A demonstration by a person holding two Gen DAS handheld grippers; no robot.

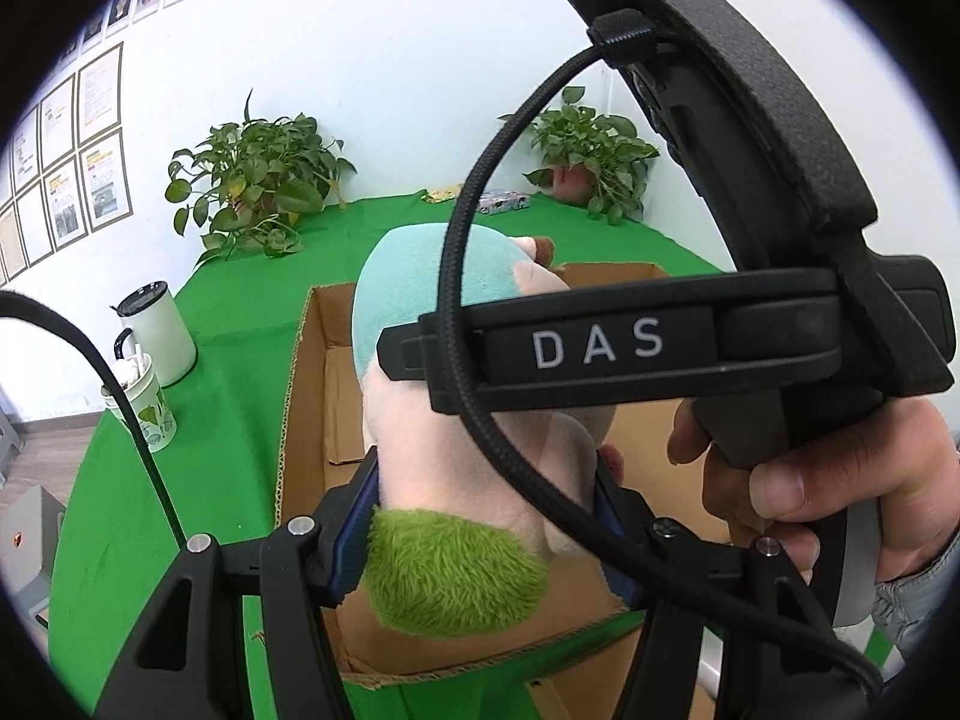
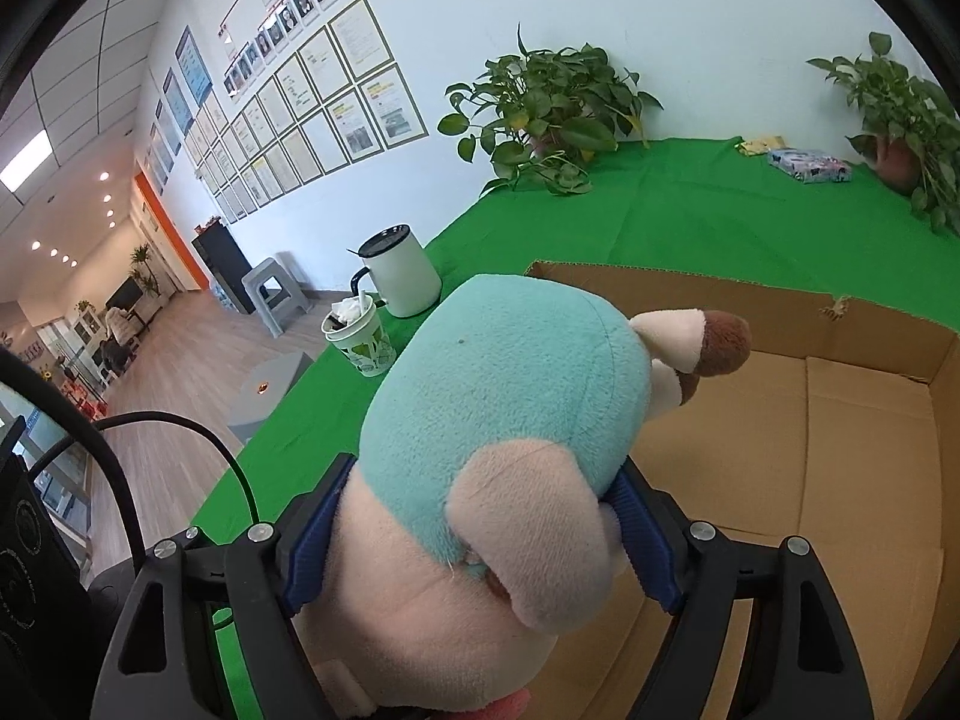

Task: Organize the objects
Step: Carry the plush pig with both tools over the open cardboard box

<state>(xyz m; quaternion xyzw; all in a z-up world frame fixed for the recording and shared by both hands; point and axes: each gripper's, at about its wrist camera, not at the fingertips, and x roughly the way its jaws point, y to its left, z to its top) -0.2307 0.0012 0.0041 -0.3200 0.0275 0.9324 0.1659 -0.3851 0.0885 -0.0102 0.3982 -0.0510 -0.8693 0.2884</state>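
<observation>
A plush toy (image 1: 456, 468) with a teal body, pink limbs and a green tuft is held over an open cardboard box (image 1: 300, 420). My left gripper (image 1: 486, 516) is shut on its lower pink part near the tuft. My right gripper (image 2: 480, 534) is shut on the same plush toy (image 2: 498, 396) at the pink and teal part, above the left side of the box (image 2: 840, 420). The right gripper's black body and the hand holding it fill the right of the left wrist view (image 1: 750, 348).
The box stands on a green cloth-covered table (image 2: 690, 222). A white mug (image 2: 402, 282) and a paper cup (image 2: 360, 336) stand left of the box. Two potted plants (image 2: 552, 108) and a small flat packet (image 2: 810, 165) are at the back.
</observation>
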